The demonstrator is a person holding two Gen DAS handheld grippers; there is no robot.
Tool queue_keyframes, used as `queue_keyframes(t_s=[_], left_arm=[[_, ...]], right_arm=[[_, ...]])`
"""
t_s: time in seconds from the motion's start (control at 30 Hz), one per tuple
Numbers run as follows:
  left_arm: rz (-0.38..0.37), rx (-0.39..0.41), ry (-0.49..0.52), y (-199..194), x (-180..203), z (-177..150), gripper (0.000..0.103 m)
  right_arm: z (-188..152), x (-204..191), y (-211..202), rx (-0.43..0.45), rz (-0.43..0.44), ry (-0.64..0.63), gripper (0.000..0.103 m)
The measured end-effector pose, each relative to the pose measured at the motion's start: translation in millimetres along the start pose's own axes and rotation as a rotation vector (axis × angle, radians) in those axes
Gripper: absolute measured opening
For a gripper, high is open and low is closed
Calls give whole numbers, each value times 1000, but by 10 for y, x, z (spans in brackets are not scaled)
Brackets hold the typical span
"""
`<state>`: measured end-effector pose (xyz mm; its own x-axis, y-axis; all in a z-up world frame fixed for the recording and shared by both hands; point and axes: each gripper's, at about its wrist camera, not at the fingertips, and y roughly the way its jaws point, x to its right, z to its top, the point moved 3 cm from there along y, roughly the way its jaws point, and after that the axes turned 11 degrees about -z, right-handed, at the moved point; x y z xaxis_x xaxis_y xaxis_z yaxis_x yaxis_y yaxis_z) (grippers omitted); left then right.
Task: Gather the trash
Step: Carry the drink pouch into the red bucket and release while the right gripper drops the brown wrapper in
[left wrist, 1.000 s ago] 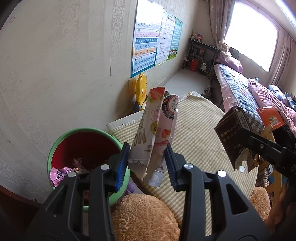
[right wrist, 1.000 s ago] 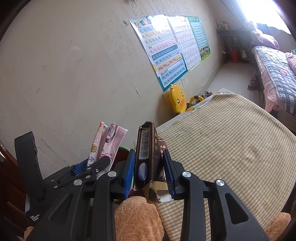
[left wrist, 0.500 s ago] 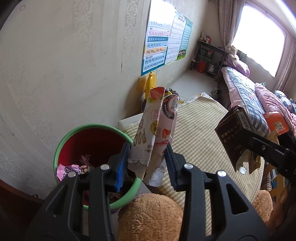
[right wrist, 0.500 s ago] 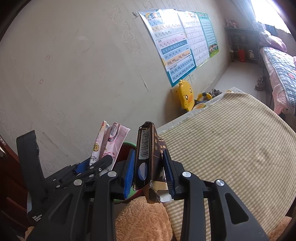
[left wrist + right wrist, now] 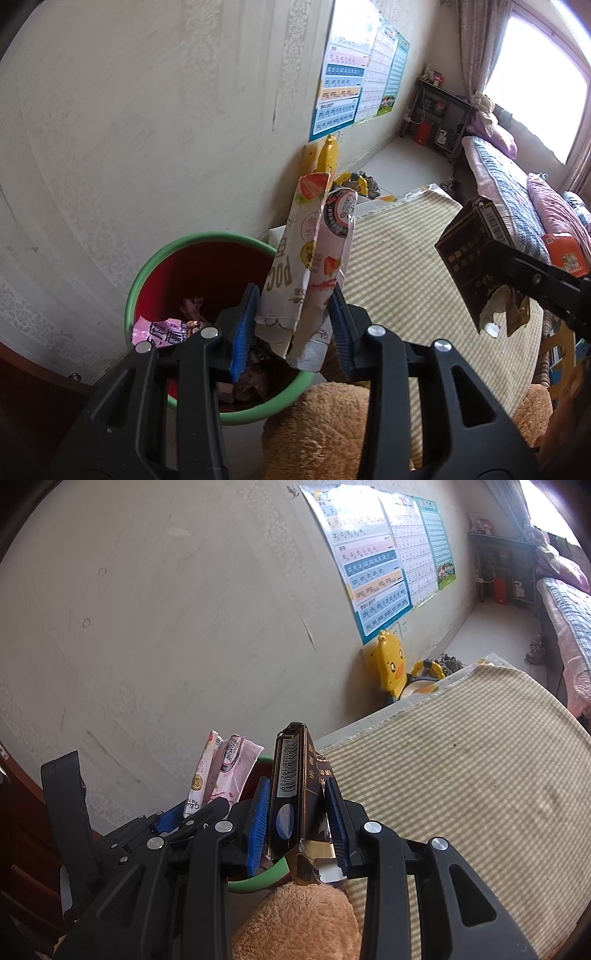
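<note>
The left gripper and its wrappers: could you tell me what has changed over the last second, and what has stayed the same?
The left gripper has carried the pink snack wrappers sideways toward the green-rimmed bin, so they now hang over its near rim rather than beside it. Nothing was released: it stays shut on the wrappers, and the right gripper still clamps the dark carton by the checked table.
</note>
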<state>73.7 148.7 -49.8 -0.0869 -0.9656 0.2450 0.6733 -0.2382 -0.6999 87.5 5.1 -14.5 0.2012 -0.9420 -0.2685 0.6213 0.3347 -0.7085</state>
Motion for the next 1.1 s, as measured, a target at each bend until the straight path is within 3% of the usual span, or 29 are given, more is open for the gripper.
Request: queue_keyframes(t_s=[1.1], left_arm=[[112,-78,-117,307,-772,-116,37]], right_arm=[[-43,-518,867,-139,52,-74,31]])
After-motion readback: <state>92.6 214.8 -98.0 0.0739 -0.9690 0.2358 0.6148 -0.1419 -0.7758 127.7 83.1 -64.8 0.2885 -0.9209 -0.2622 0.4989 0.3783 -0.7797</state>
